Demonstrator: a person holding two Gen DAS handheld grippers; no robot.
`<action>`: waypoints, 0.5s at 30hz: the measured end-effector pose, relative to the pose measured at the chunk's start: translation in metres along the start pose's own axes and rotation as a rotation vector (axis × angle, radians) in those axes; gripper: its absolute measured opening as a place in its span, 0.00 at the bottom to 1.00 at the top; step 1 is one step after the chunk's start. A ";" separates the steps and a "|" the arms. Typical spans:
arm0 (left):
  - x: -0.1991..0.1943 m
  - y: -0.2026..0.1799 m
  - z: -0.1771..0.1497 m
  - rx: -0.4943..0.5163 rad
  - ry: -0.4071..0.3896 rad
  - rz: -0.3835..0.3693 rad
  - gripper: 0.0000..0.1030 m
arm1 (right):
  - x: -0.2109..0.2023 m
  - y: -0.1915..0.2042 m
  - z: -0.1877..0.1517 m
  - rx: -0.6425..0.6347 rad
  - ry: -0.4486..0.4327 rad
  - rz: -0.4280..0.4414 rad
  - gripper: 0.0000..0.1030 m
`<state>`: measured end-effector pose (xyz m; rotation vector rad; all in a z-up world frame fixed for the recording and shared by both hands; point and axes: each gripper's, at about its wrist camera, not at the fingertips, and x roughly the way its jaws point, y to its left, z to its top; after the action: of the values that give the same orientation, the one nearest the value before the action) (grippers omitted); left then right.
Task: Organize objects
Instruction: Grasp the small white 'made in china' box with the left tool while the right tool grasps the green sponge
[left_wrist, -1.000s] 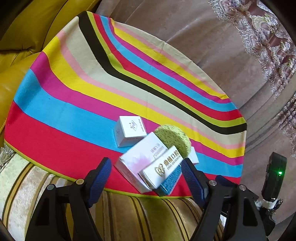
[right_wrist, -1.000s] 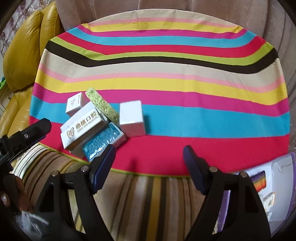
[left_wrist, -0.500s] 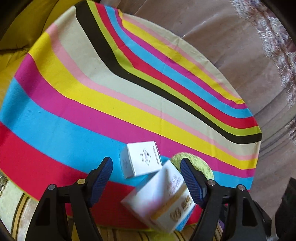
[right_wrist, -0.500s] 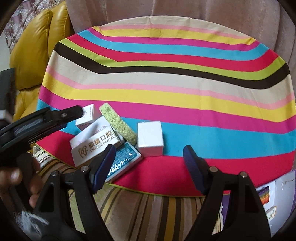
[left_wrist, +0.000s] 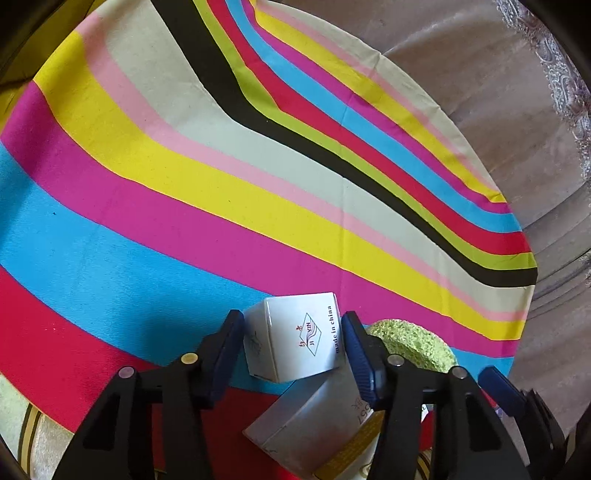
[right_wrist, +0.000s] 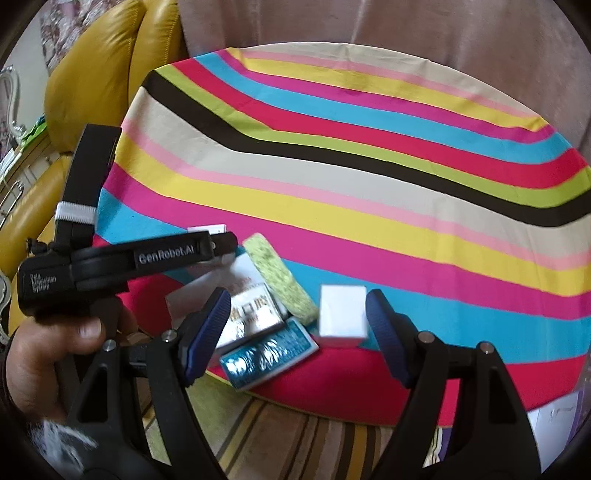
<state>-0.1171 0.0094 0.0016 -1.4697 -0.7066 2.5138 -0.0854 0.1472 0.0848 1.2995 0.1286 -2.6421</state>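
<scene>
Round table under a striped cloth, bands in red, blue, magenta, yellow, pink, beige, black, lime. Beige curtain at the far side, yellow sofa far left, striped rug near. All objects cluster at the near left edge of the cloth.

Left gripper brackets the small box printed "made in china"; both pads sit at its sides, but a firm pinch cannot be told. Green sponge just right of it, long box nearer, partly under the right finger and cut off by the frame edge.

Right gripper spread wide, holding nothing, over the blue pack and beside a white cube. In the right view the left tool body and hand cover most of the small box; the print on the long box is blurred.
</scene>
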 end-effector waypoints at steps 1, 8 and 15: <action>-0.002 0.000 -0.002 -0.006 -0.006 -0.007 0.50 | 0.003 0.002 0.002 -0.007 0.001 -0.001 0.76; -0.013 0.017 -0.012 -0.071 -0.067 -0.072 0.48 | 0.025 0.008 0.012 -0.068 0.021 0.009 0.75; -0.007 0.020 -0.010 -0.064 -0.077 -0.074 0.48 | 0.044 0.003 0.014 -0.072 0.057 0.051 0.34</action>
<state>-0.1032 -0.0074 -0.0062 -1.3460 -0.8450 2.5251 -0.1221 0.1359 0.0588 1.3365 0.1936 -2.5348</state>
